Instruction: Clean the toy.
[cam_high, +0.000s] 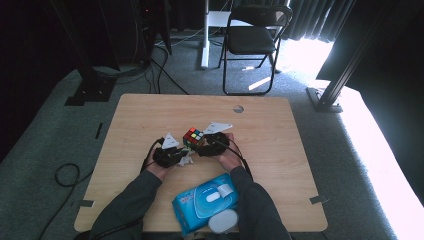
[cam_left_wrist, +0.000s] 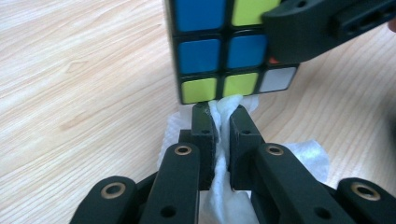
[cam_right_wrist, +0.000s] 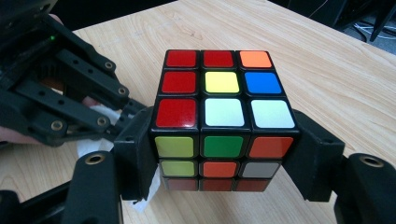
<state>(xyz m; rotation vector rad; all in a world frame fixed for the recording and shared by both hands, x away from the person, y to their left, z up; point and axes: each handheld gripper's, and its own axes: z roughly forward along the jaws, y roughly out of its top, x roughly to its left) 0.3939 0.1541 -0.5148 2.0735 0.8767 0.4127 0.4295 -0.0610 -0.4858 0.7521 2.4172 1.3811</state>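
A scrambled puzzle cube stands near the middle of the wooden table. My right gripper is shut on it, one jaw pressed against each side. A crumpled white wipe is pinched between the jaws of my left gripper, which is shut on it. The wipe's tip touches the lower edge of the cube's blue and yellow face. In the right gripper view the left gripper sits at the cube's left with the wipe under it.
A blue pack of wet wipes lies at the near table edge between the person's forearms, with a white round lid beside it. A black folding chair stands beyond the table. A small round hole marks the far tabletop.
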